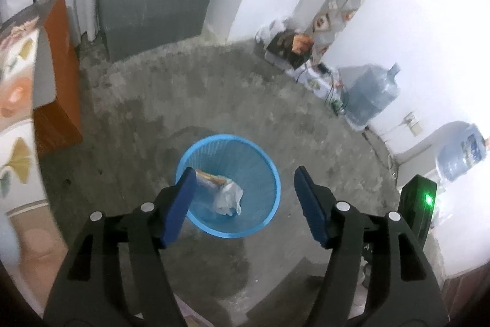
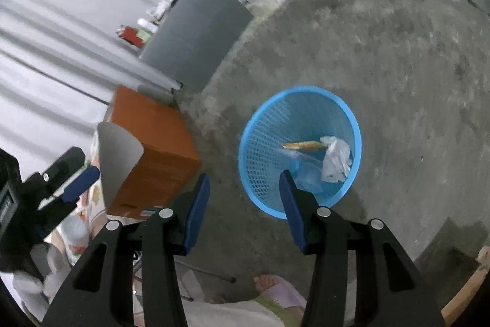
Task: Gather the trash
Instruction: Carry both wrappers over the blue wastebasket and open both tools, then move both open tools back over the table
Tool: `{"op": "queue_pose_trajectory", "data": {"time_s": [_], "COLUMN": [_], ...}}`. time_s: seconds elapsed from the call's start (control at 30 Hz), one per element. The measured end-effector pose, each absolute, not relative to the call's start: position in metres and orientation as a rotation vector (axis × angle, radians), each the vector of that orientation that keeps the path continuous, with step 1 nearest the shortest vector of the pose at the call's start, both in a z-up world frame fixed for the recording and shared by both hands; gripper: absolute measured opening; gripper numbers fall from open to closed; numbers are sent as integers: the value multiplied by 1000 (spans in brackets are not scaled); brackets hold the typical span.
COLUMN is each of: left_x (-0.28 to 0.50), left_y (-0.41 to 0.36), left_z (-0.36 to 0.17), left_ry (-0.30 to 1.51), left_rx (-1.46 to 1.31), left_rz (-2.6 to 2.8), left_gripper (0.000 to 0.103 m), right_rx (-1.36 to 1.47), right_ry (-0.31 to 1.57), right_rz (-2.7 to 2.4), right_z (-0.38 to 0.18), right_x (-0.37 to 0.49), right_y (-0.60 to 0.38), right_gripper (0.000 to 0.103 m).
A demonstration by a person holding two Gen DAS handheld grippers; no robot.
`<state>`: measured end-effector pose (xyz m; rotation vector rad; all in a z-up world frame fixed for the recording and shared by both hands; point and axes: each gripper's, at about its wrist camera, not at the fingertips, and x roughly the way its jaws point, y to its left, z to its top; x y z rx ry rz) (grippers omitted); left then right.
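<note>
Both of your tools are spread wide and carry nothing: the left gripper [image 1: 245,178] hangs above the blue basket [image 1: 269,204], and the right gripper [image 2: 245,178] is high over the concrete floor [image 2: 398,66], just beside that basket. Inside the basket lie a crumpled white wrapper [image 1: 229,196] and a clear packet [image 1: 211,181] with orange print. I judge that the dropping step is done. For the next move you need to look for more trash; from these views I cannot find any loose piece on the floor.
</note>
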<state>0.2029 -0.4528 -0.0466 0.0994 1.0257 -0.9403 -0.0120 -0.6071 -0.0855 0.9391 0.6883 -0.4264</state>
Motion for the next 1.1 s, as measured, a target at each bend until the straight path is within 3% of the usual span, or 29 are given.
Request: {"op": "queue_pose_trajectory", "data": {"time_s": [0.27, 0.53, 1.1], "left_x": [193, 182, 191], "left_y": [-388, -313, -159], "left_z": [20, 83, 146], "left_ry": [913, 774, 612], "left_rx": [44, -11, -99], "left_rz": [-985, -987, -871], "left_gripper": [70, 77, 77], "right_rx": [724, 484, 322], "right_ry": [601, 517, 461], "right_rz": [-407, -379, -218], "right_z": [-13, 58, 136], "right_x": [-25, -18, 12], "right_y": [-554, -493, -397], "right_gripper": [60, 87, 91]}}
